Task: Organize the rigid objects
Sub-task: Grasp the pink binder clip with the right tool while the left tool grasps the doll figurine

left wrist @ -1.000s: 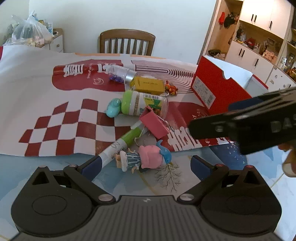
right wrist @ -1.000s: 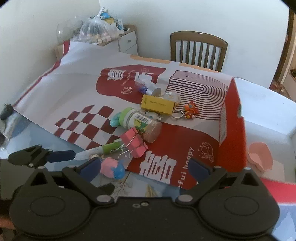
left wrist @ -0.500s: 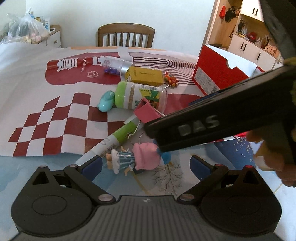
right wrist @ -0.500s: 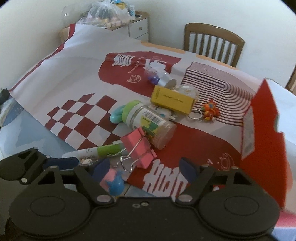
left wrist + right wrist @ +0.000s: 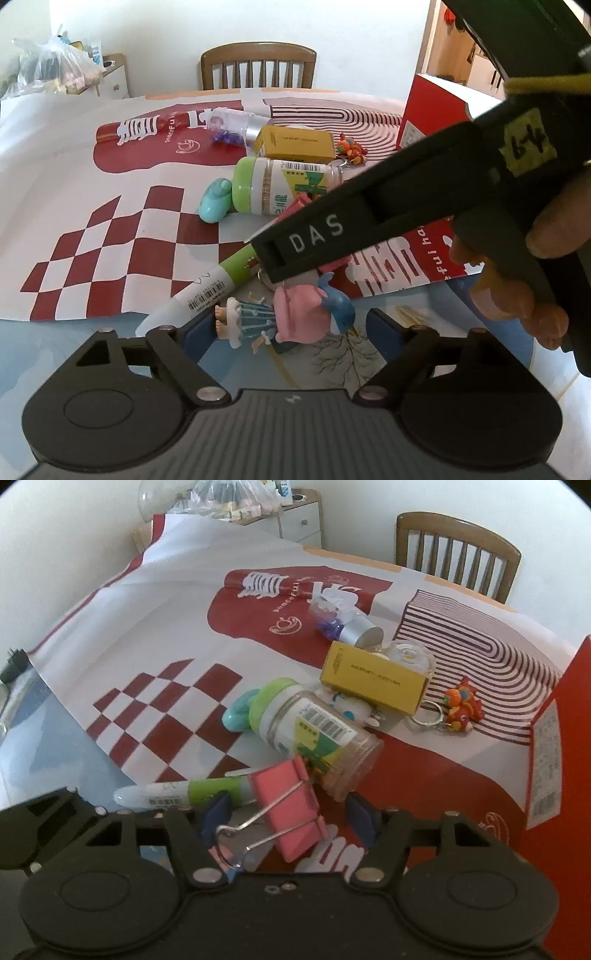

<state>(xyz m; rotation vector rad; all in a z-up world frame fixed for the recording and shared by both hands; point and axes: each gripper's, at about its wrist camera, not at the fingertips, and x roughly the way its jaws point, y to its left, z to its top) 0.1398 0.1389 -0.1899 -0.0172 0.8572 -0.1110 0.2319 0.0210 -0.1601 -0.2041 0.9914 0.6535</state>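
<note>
A pile of small objects lies on the patterned cloth. My right gripper (image 5: 290, 818) is open, its jaws on either side of a pink binder clip (image 5: 286, 805); its black body (image 5: 369, 229) crosses the left wrist view. My left gripper (image 5: 291, 330) is open around a pink-haired doll figure (image 5: 284, 319) on the blue table. A green-and-white marker (image 5: 184, 794) (image 5: 218, 284), a green-capped jar (image 5: 314, 734) (image 5: 280, 184) and a yellow box (image 5: 373, 677) (image 5: 295, 144) lie beyond.
A red cardboard box (image 5: 554, 760) (image 5: 432, 110) stands at the right. A teal capsule (image 5: 214, 199), a clear bottle with purple bits (image 5: 340, 622), an orange keychain toy (image 5: 460, 705) and a wooden chair (image 5: 258, 66) are farther back.
My right gripper has moved forward and down over the pink binder clip, and now crosses the left wrist view. My left gripper has closed in on the doll.
</note>
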